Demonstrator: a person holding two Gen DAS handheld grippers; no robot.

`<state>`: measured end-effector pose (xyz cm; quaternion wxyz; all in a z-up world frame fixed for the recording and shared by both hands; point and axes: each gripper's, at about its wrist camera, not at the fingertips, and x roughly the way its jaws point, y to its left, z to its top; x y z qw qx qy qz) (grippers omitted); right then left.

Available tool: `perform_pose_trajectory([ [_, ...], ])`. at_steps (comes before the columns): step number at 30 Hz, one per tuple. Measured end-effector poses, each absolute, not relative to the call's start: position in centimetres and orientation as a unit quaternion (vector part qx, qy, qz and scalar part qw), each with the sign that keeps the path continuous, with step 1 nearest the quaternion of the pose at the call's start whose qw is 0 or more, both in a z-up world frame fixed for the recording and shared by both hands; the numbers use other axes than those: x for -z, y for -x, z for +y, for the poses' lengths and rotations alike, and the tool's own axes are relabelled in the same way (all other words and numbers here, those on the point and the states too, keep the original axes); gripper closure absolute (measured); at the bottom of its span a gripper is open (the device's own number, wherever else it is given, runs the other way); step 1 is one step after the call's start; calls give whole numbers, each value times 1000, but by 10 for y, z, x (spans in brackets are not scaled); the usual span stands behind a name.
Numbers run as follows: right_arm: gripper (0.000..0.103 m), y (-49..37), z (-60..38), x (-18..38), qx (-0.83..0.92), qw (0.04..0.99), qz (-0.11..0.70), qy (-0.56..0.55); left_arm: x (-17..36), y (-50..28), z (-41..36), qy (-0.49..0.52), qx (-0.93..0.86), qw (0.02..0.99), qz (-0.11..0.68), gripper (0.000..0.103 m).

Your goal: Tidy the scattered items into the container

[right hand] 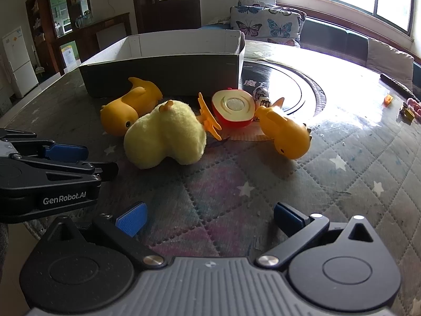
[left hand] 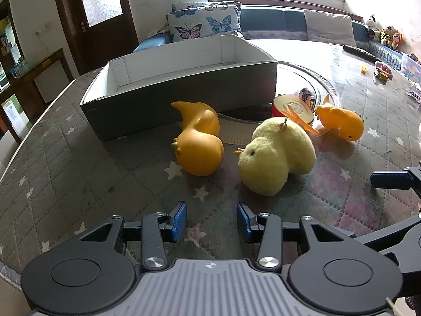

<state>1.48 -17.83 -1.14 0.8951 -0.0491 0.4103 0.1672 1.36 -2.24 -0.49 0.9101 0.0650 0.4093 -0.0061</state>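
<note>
In the left wrist view, a grey open cardboard box (left hand: 179, 97) stands far on the quilted star-pattern table cover (left hand: 65, 173); in front of it lie an orange rubber duck (left hand: 197, 142), a fluffy yellow plush chick (left hand: 276, 155), a red toy apple half (left hand: 292, 109) and a smaller orange duck (left hand: 342, 123). The left gripper (left hand: 211, 221) hovers low and near, jaws moderately apart, empty. In the right wrist view, the chick (right hand: 163, 137) partly covers the left duck (right hand: 129, 108). The right gripper (right hand: 210, 218) has wide, empty jaws above the cover.
</note>
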Motion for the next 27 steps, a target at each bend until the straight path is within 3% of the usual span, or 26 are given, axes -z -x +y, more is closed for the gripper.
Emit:
perform_pose_trajectory([
  [27,0,-37,-173,9,-175,894,410,46,0,-35,-20,-58,28,907,417,59],
])
